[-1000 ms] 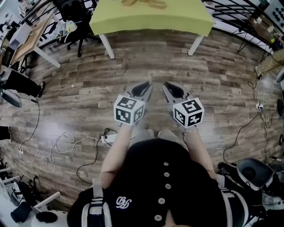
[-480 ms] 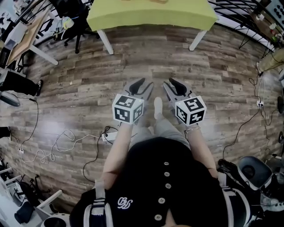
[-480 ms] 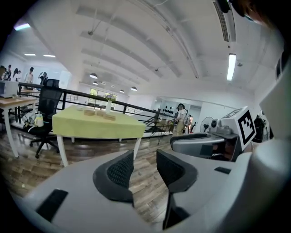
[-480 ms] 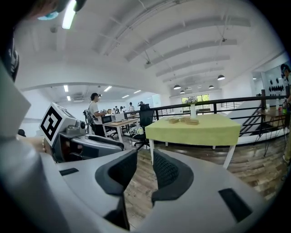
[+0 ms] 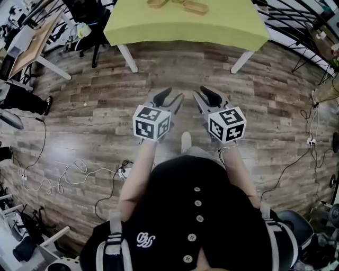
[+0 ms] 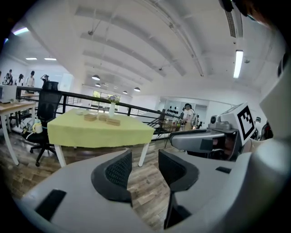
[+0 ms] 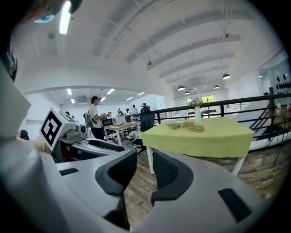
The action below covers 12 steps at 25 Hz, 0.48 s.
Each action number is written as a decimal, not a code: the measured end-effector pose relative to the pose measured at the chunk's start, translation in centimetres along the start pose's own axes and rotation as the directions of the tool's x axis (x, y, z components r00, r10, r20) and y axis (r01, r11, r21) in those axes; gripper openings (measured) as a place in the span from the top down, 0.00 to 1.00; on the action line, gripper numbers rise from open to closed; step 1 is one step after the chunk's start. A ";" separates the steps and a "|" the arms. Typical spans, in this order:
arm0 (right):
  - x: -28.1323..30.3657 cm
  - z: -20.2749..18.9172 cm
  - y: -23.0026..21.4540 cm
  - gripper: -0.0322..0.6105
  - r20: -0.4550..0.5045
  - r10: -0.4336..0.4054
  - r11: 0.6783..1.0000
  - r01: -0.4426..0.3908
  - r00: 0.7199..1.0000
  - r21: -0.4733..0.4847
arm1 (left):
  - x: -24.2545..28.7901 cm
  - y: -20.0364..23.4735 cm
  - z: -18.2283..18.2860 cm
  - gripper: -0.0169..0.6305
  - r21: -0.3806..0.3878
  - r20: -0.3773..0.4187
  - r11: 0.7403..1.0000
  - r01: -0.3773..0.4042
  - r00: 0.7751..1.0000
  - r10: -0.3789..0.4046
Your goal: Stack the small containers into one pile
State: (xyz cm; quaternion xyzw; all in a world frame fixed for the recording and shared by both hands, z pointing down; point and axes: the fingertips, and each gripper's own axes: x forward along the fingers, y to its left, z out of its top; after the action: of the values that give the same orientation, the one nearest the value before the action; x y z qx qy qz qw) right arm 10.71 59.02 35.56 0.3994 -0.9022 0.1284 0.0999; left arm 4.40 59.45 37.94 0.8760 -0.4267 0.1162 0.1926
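Three shallow tan containers [image 5: 196, 7] lie apart on a table with a yellow-green cloth [image 5: 185, 29] across the wood floor, well ahead of both grippers. The left gripper view shows the containers [image 6: 90, 117] beside a white vase [image 6: 112, 109]; the right gripper view shows them [image 7: 196, 128] too. My left gripper [image 5: 170, 98] hangs over the floor, its jaws opening with nothing between them [image 6: 144, 160]. My right gripper [image 5: 205, 96] is beside it, open and empty [image 7: 144, 164].
A black office chair [image 5: 90, 16] and a wooden desk [image 5: 32, 42] stand left of the table. Cables [image 5: 79, 169] trail over the floor at the left and right. A black railing [image 6: 136, 109] runs behind the table. People stand in the distance.
Both grippers' jaws have spread apart. The table has come nearer and the containers on it now show in the head view. A shoe has stepped forward below the grippers.
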 end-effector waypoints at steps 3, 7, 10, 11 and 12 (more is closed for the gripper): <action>1.8 1.6 -3.1 0.79 0.007 0.005 1.000 -0.004 1.000 -0.014 | 2.9 1.2 2.3 0.69 0.005 0.019 1.000 -0.014 1.000 0.014; 3.8 2.9 -6.4 0.79 0.006 0.019 1.000 -0.019 1.000 -0.025 | 6.4 2.8 4.6 0.69 -0.009 0.038 0.999 -0.031 0.999 0.031; 5.1 3.2 -8.7 0.79 -0.001 0.020 1.000 -0.020 1.000 -0.009 | 8.3 3.6 5.4 0.69 -0.020 0.032 0.999 -0.036 0.999 0.037; 5.6 3.2 -9.3 0.79 -0.004 0.020 1.000 -0.020 1.000 -0.002 | 8.8 3.9 5.4 0.69 -0.023 0.025 0.999 -0.037 0.999 0.037; 6.0 3.1 -9.6 0.78 -0.007 0.021 1.000 -0.021 1.000 0.003 | 9.2 4.2 5.2 0.69 -0.028 0.016 0.999 -0.037 0.999 0.038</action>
State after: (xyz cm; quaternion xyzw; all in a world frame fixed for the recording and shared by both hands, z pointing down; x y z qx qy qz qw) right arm 13.65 47.62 35.75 0.3896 -0.9058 0.1324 0.1011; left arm 6.84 48.31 37.62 0.8661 -0.4461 0.1067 0.1989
